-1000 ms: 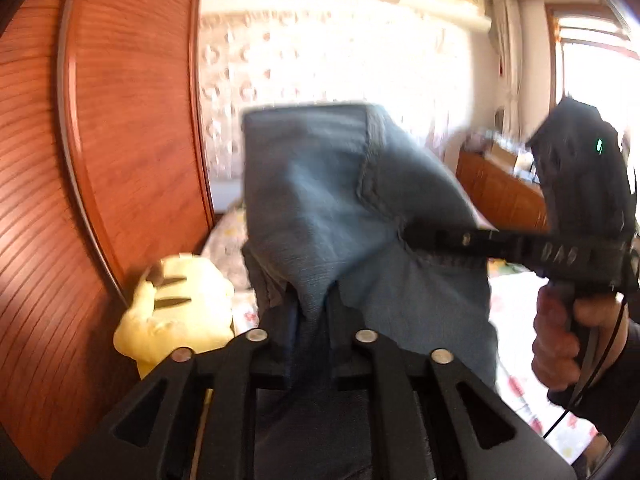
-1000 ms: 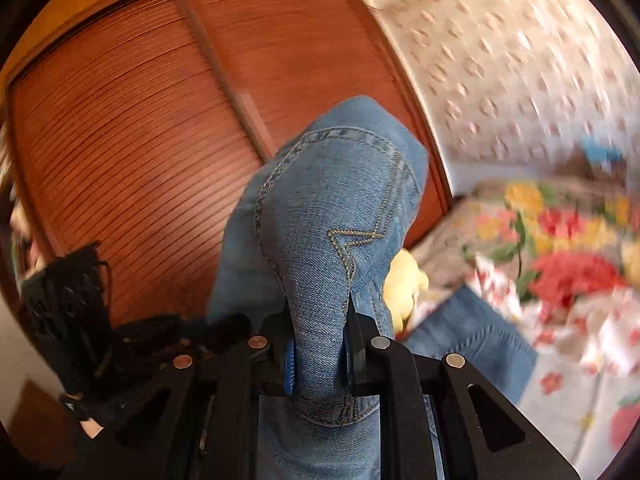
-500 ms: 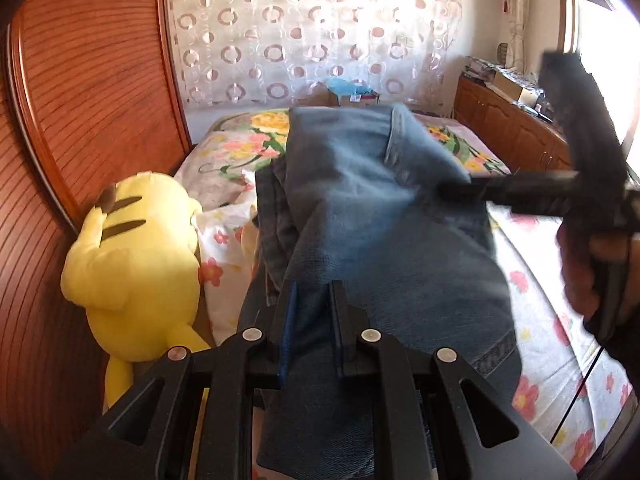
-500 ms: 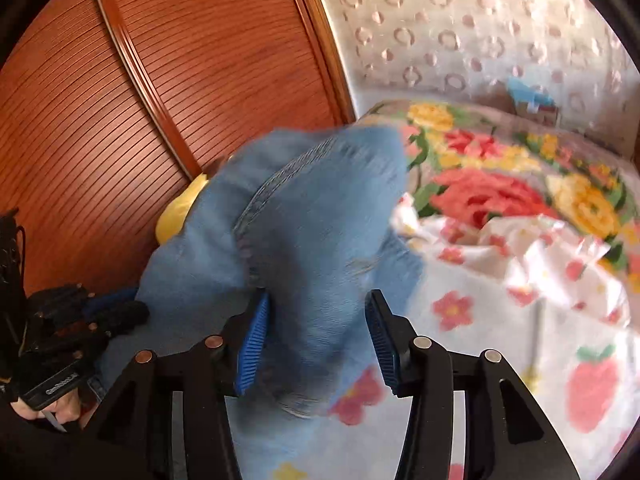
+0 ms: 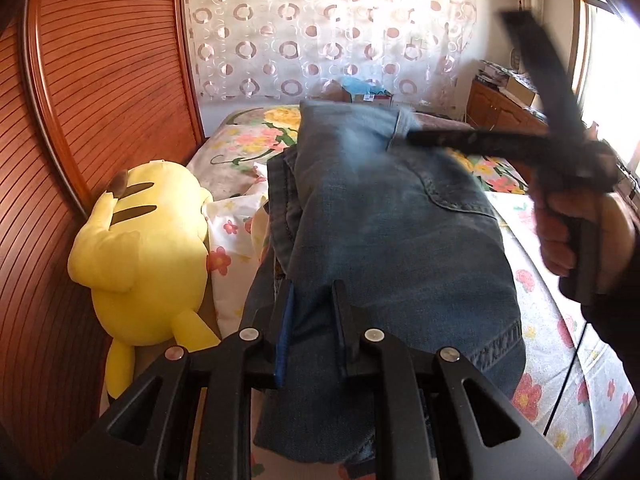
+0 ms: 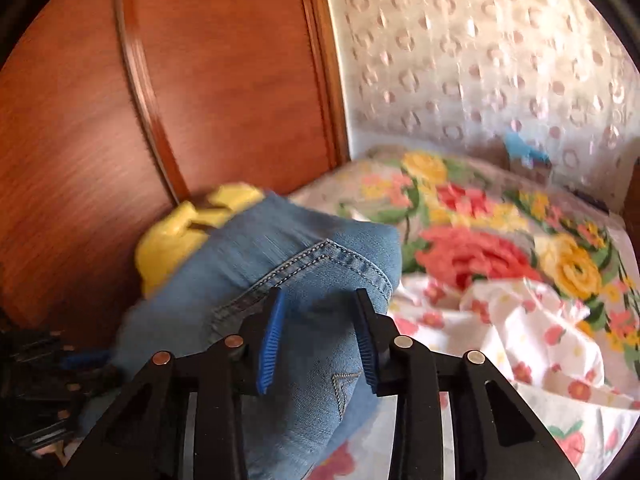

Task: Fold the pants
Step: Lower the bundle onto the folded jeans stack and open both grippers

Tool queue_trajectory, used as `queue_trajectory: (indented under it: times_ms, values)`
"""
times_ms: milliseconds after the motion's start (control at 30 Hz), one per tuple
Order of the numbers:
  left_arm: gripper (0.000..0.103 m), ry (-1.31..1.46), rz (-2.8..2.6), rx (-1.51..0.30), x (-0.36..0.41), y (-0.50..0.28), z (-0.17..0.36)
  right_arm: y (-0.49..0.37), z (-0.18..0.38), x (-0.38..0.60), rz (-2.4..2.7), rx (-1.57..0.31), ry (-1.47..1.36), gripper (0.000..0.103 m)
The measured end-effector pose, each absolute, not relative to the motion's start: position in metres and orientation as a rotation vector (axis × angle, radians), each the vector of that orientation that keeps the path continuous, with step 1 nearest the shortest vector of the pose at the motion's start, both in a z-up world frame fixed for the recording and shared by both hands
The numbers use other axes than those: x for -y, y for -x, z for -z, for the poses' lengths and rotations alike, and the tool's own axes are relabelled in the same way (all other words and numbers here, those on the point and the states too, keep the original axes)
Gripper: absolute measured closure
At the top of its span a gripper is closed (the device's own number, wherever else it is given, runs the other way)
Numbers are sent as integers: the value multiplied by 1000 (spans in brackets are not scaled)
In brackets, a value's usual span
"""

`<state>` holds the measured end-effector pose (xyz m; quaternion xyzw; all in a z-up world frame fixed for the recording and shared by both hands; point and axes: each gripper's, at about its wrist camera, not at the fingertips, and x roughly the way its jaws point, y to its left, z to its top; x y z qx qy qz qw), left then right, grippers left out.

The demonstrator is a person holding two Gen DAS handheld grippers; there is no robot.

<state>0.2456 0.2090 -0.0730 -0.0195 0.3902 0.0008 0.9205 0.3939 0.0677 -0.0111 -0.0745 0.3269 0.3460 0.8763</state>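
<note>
A bed (image 5: 552, 320) covered with a flowered sheet fills the room's middle, and every place here is told from it. Along its left side, as the left wrist view shows it, runs a ribbed reddish wooden wall (image 5: 100, 112); past its far end hangs a pale curtain (image 5: 320, 32) patterned with rings, and a small blue item (image 5: 362, 87) sits at that far end. To the bed's right stands a low wooden cabinet (image 5: 504, 114) under a bright window (image 5: 608, 60). A yellow plush toy (image 5: 140, 256) lies on the bed's left edge, pressed against the wooden wall. The jeans (image 5: 384, 216) lie folded in a thick bundle down the bed's length, just beside the toy. The left gripper (image 5: 312, 304) is clamped on the near edge of the denim, its fingers close together with cloth pinched between them. The right gripper (image 6: 318, 308), held in a hand (image 5: 580, 232) over the bed's right side, has just been closing its jaws; denim sits between its blue pads (image 6: 272, 332), yet whether they press on it cannot be told. Open sheet lies to the right of the jeans and toward the far end, where a rumpled white floral cloth (image 6: 520, 328) is bunched; the left side is hemmed in by toy and wall.
</note>
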Motion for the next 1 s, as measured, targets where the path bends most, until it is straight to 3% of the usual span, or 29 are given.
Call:
queue_trajectory:
  times_ms: [100, 200, 333, 500, 700, 867, 1000]
  values:
    - [83, 46, -1, -785, -207, -242, 66, -389, 11, -59, -715, -685, 144, 68]
    - [74, 38, -6, -766, -202, -238, 60, -383, 2, -42, -707, -685, 101, 68]
    - [52, 28, 7, -725, -190, -229, 48, -340, -21, -16, -705, -624, 90, 68]
    - [51, 13, 42, -695, -165, -219, 33, -274, -36, 24, -692, -575, 91, 68]
    - [25, 2, 98, -642, -133, -205, 16, -214, -50, 74, -635, -542, 82, 68]
    - [16, -39, 137, -606, -101, -192, 3, -164, -62, 114, -590, -511, 66, 68]
    - [16, -47, 156, -575, -79, -178, -8, -131, -66, 139, -555, -491, 51, 68]
